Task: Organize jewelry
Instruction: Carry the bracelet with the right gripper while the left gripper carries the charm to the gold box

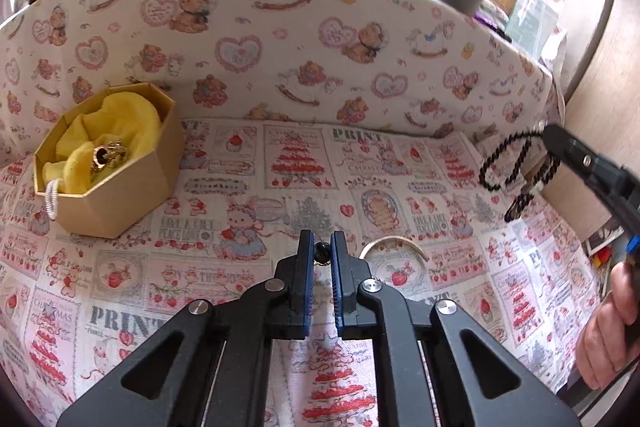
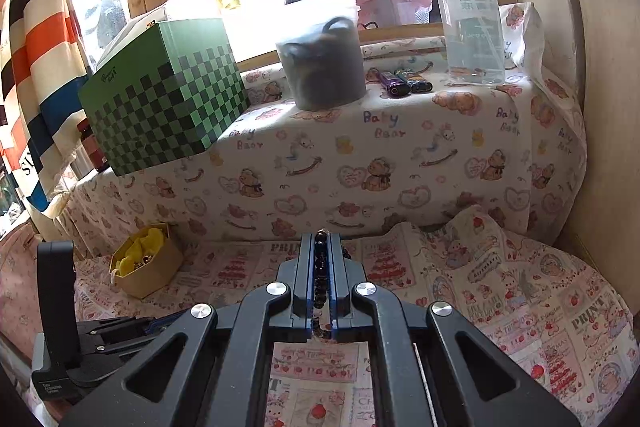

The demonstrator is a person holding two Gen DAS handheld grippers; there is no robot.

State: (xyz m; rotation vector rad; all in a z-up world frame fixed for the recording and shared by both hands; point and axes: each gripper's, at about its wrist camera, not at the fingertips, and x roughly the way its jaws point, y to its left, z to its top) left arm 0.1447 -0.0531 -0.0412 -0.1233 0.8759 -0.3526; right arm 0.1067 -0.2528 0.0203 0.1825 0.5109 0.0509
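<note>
Right gripper [image 2: 321, 239] raised, level, clamped on black bead strand [image 1: 516, 163]; left gripper [image 1: 322, 247] low over tablecloth [image 1: 240, 267], pinching dark bead [image 1: 321, 253].

Left gripper [image 1: 321, 247] points toward twelve o'clock, its jaws nearly closed around a small dark bead [image 1: 321, 251]. Right gripper [image 2: 321, 247], raised at three o'clock, is clamped on a black beaded strand [image 2: 320, 267], a bare hand [image 1: 610, 331] gripping its handle.

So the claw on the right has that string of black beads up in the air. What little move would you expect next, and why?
Probably the right claw carries the black beads leftward toward the box. The beads hang clamped above the cloth, and the open box with yellow fabric already holds gold jewelry, so it looks like the collecting spot. The left claw seems to pinch a small dark bead low over the cloth.
</note>
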